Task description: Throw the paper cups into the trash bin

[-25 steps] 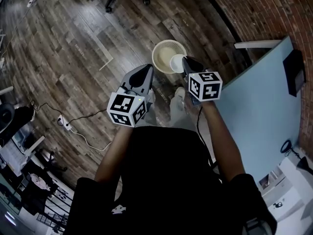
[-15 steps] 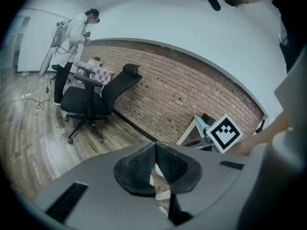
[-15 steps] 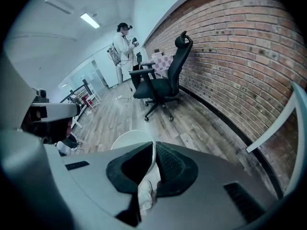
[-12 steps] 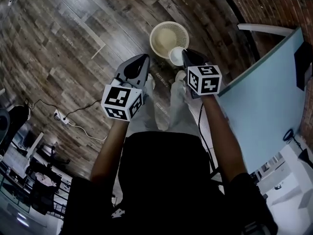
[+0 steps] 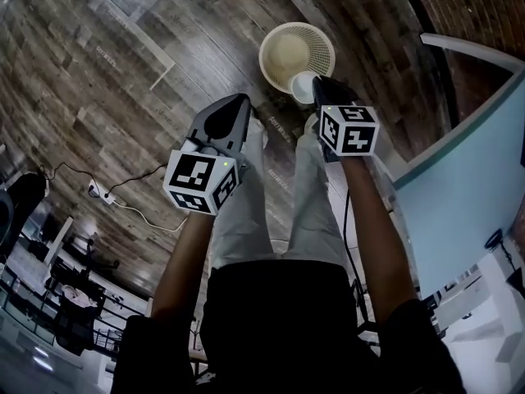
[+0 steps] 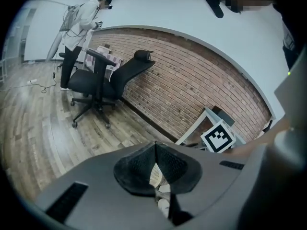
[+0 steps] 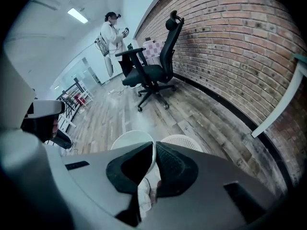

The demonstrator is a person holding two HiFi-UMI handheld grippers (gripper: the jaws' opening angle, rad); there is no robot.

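- How is the right gripper found?
- It is closed on the paper cup. 1 side of the cup's thin wall is pinched at the rim between the 2 jaws, and the rest of the cup is seen to the left of them.
- And the left gripper?
- Its jaws are brought together and nothing is held between them. It is carried beside the right one, well apart from the cup.
- Where is the cup placed relative to the trash bin?
- In the head view the cup is seen mouth-up, overlapping the bin's near rim and only partly over the opening. How high above the bin it is held cannot be told. The bin is stood on the wooden floor, not far from a brick wall.
- How is the cup expected to handle?
- It is judged to be light, thin and easily crushed. A pinch at the rim suits it, since the rolled lip is likely the stiffest part, and a hard squeeze would only flatten it. Because so little weight is involved, it could be tipped aside by a slight snag on release. It is therefore better carried further over the opening before the jaws are parted.
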